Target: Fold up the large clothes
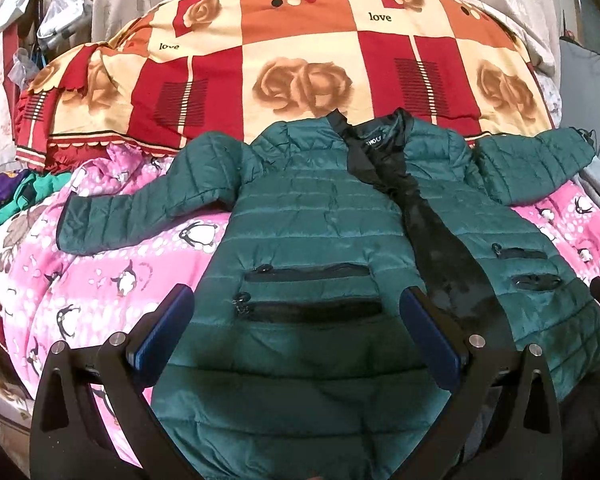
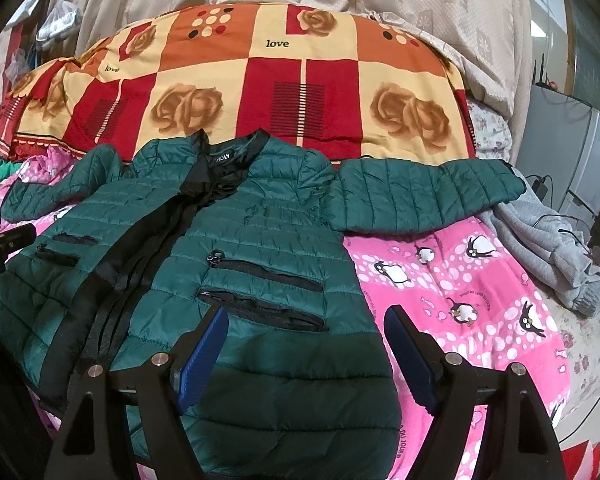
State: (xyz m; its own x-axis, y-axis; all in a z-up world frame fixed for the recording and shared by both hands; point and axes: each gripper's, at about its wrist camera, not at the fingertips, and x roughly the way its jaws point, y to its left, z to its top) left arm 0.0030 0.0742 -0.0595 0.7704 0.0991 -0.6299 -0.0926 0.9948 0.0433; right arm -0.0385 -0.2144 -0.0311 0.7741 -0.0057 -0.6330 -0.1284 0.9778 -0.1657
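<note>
The green jacket (image 1: 312, 216) lay spread face up on the pink blanket (image 1: 100, 276), sleeves out. Both the left gripper (image 1: 296, 312) and right gripper (image 2: 306, 334) hovered wide, empty, over its hem.

Open room on the pink blanket (image 2: 460, 280)

The grey sweater (image 2: 548, 240) crowds the right edge; the folded quilt (image 2: 260, 92) blocks behind the jacket (image 2: 260, 240).

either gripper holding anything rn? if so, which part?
Nothing held. Left gripper and right gripper are both open above the hem end of the green jacket, which lies flat on the pink blanket.
</note>
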